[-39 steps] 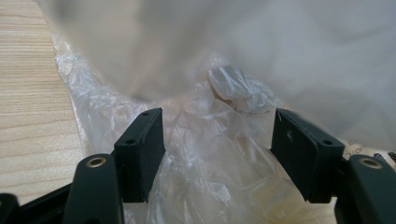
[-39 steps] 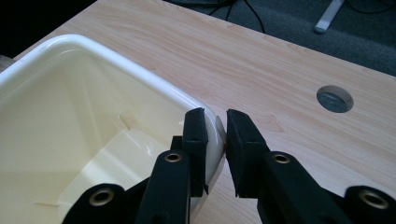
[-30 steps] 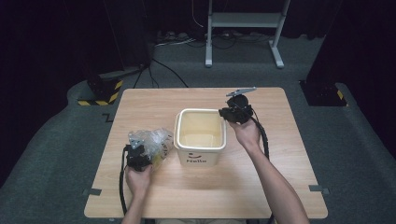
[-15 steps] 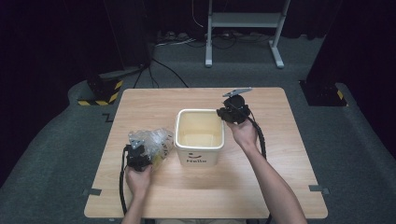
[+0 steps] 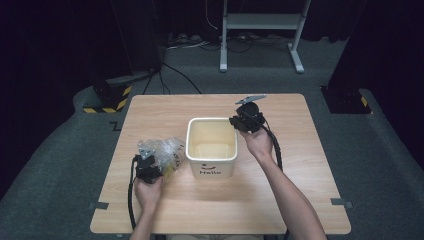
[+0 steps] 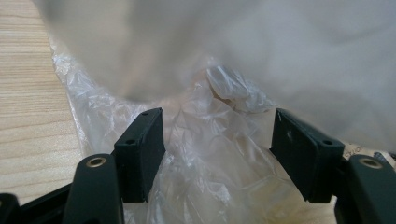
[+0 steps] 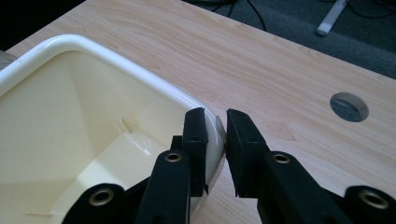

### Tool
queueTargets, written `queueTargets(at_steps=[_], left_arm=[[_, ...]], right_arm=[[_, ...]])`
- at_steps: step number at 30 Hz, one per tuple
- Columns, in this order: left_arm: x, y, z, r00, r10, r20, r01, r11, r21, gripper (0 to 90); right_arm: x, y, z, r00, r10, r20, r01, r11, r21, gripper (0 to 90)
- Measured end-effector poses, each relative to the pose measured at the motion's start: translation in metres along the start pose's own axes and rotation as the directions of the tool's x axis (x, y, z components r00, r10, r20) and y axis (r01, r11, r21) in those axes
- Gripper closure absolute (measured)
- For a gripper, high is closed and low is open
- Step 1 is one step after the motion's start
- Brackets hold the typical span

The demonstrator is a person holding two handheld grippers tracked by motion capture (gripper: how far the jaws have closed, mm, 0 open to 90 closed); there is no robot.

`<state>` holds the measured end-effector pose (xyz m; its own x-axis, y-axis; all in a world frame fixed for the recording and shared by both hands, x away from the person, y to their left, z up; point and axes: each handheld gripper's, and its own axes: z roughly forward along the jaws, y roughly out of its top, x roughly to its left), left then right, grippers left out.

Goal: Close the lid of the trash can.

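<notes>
Right tongs (image 7: 215,140) pinch the rim of the cream bin (image 5: 211,145) at its far right corner, one jaw inside the wall, one outside; bin steadied on the worktop (image 5: 310,165). Left tongs (image 6: 217,154) spread wide, jaws either side of the crumpled clear plastic bag (image 6: 210,140), pads not pressing. Bag lies just ahead of them, beside the bin. Bin interior looks bare. Judged: hold secured; bag not yet gripped, lifted or placed in.

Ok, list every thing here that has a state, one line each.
cream bin: upright, open-topped, looks empty.
clear plastic bag: crumpled, lying on the table left of the bin.
left gripper: jaws spread around the bag, not pressing.
right gripper: clamped on the bin's rim corner.
</notes>
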<state>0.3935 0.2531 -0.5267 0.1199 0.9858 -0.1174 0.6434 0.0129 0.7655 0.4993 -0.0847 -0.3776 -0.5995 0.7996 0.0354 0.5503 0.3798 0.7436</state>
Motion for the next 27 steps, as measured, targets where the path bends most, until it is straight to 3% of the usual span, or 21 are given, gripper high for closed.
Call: queueTargets(at_steps=[9,12,15,23,27], left_arm=[[0.000,0.000,0.000,1.0000,0.001,0.002,-0.001,1.0000,-0.003,34.5],[0.001,0.000,0.000,0.9999,-0.015,0.006,0.015,0.9999,-0.006,34.7],[0.001,0.000,0.000,1.0000,-0.003,0.003,0.003,1.0000,-0.005,34.6],[0.001,0.000,-0.001,1.0000,-0.003,0.006,0.003,1.0000,-0.001,34.6],[0.001,0.000,0.000,1.0000,-0.007,0.006,0.007,1.0000,-0.004,34.6]], right_arm=[[-0.002,-0.003,0.003,0.9999,0.015,-0.008,-0.015,1.000,-0.003,76.9],[0.000,-0.005,0.005,0.9998,0.012,-0.015,-0.012,1.000,-0.007,69.0],[0.001,-0.005,0.007,0.9998,0.013,-0.018,-0.014,1.000,-0.010,63.5],[-0.002,-0.009,0.012,0.9994,0.021,-0.026,-0.021,1.000,0.013,55.1],[-0.004,-0.010,0.011,0.9989,0.035,-0.032,-0.036,0.999,-0.012,50.9]])
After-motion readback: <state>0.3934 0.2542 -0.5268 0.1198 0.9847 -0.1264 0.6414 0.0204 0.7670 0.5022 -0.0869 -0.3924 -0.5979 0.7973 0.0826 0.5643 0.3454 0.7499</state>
